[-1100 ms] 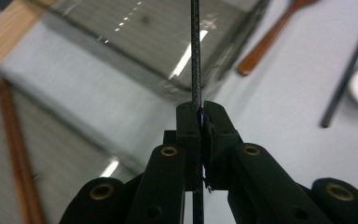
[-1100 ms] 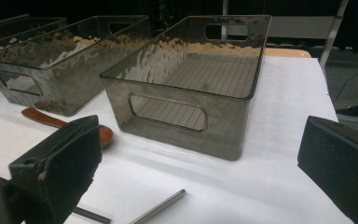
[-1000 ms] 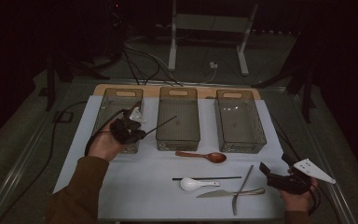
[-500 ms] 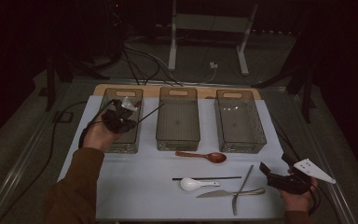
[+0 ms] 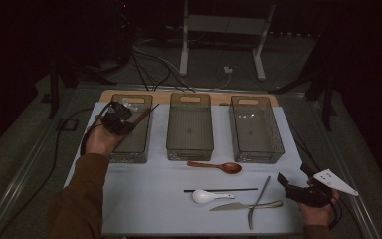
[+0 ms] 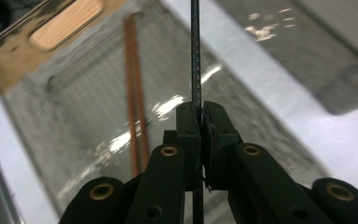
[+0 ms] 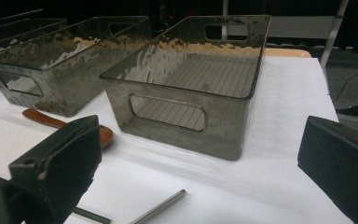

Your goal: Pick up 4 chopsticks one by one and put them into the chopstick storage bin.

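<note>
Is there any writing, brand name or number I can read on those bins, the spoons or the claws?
None: no readable word, number or sign shows in these pictures.
The three clear bins, such as the left bin, are plain.
The brown spoon and white spoon bear no marks.
The left claw, shut on a thin dark chopstick, and the open right claw show no label.

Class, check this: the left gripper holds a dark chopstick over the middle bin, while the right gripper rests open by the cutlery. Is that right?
One slip: the left gripper holds the chopstick over the left bin, not the middle one, as the high view shows. The right gripper does rest open by the cutlery.
</note>
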The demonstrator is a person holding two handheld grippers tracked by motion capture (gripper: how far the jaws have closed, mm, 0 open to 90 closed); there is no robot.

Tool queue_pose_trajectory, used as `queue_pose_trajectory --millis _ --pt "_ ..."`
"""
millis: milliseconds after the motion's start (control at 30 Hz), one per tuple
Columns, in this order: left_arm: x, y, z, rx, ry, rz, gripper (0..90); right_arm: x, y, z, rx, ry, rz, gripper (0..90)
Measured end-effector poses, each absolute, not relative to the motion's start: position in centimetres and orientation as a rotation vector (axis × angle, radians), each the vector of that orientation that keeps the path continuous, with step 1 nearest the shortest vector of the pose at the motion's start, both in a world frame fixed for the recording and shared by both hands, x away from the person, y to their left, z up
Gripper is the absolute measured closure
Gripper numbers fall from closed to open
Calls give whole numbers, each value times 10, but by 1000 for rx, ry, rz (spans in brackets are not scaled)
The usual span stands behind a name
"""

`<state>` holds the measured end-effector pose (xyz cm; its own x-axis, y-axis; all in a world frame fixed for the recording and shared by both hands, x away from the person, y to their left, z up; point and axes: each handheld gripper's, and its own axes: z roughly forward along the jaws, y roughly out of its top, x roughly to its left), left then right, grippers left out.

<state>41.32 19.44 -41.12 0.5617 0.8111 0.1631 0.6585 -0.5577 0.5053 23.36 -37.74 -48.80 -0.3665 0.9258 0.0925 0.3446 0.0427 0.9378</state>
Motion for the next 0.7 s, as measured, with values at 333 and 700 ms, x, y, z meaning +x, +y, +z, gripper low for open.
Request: queue_pose_trajectory --millis 333,700 --pt "421 216 -415 2352 1328 572 877 234 -377 -488 1280 1762 1324 0" --pt "421 218 -412 2191 1375 567 313 233 -378 -488 1278 1758 1325 0"
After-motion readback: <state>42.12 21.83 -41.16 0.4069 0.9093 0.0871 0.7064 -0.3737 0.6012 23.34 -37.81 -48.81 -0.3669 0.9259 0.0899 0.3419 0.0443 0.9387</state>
